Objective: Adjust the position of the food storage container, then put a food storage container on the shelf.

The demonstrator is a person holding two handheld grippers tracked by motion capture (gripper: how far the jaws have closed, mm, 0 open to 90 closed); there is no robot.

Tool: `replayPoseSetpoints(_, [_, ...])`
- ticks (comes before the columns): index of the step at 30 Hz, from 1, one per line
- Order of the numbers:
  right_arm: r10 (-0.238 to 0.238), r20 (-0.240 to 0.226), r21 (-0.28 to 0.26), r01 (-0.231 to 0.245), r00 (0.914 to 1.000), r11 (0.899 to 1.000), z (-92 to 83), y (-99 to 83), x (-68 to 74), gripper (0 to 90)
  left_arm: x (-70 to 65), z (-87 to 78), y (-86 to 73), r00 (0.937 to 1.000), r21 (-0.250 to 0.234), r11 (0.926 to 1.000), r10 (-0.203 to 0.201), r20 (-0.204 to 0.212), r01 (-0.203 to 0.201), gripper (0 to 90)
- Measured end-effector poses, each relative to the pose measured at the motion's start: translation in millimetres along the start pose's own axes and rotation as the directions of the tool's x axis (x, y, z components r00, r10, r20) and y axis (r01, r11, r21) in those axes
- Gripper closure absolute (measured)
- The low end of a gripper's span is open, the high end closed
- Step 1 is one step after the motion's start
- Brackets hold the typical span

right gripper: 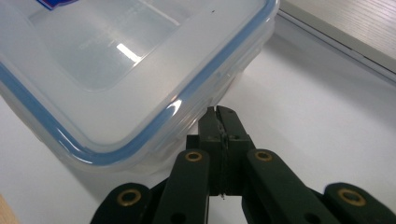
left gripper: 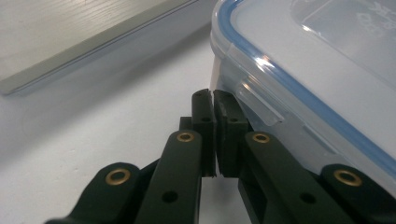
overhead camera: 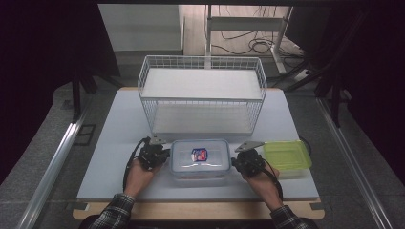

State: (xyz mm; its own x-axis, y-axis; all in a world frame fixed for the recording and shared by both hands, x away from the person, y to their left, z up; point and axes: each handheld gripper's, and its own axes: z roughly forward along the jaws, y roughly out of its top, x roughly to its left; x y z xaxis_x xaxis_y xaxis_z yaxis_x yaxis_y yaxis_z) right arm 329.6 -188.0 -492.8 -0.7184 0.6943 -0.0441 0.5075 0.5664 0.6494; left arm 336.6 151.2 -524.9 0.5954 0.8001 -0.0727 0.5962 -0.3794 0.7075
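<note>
A clear lidded container (overhead camera: 200, 158) with a blue seal sits on the white surface (overhead camera: 114, 138), just in front of a wire basket (overhead camera: 202, 93) and beside a green-lidded box (overhead camera: 286, 156). The left tongs (left gripper: 214, 100) are pressed together, empty, at its left end. The right tongs (right gripper: 218, 113) are likewise closed on nothing at its right end.

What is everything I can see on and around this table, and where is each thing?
clear box: one, clear with blue-rimmed lid, front middle of table
green box: one, yellow-green, front right
wire basket: one, white, behind the clear box
table: one, pale grey top
left gripper: one, black, fingers shut, at the clear box's left end
right gripper: one, black, fingers shut, at its right end
hands: two, checked sleeves, bottom edge
</note>
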Motion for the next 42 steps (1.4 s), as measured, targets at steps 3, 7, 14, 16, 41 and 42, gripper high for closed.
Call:
replayPoseSetpoints(3, [-0.024, 0.006, 0.006, 0.024, 0.9997, 1.000, -2.8, -1.9, 3.4, 88.7, -0.6, -1.1, -0.3, 0.9997, 0.010, 0.9997, 0.022, -0.002, -0.022, 86.4])
replayPoseSetpoints(7, [-0.032, 0.021, -0.016, 0.033, 0.9993, 0.999, -8.4, -3.6, -1.3, 80.4, 2.2, -12.9, -4.3, 0.9998, 0.011, 0.9998, 0.018, -0.006, -0.018, 70.8])
replayPoseSetpoints(14, [0.006, 0.033, -0.081, -0.003, 0.9994, 0.997, -21.4, -7.6, -12.9, 58.2, 15.8, -34.4, -24.0, 0.9992, -0.004, 0.9992, -0.040, 0.001, 0.040, 55.0])
replayPoseSetpoints(16, [0.022, 0.027, -0.096, -0.020, 0.9994, 0.995, -24.7, -9.0, -17.4, 50.5, 18.3, -39.0, -26.2, 0.9988, -0.020, 0.9986, -0.049, 0.007, 0.049, 48.4])
replayPoseSetpoints(41, [0.070, -0.138, -0.198, -0.096, 0.9880, 0.975, -30.9, -2.3, -24.8, 3.2, 6.0, -59.8, -24.3, 0.9919, -0.111, 0.9934, -0.016, 0.126, 0.030, 7.6])
replayPoseSetpoints(42, [0.065, -0.140, -0.196, -0.092, 0.9880, 0.976, -29.9, -1.7, -24.1, 3.2, 5.3, -60.4, -23.8, 0.9911, -0.119, 0.9922, -0.023, 0.131, 0.039, 7.6])
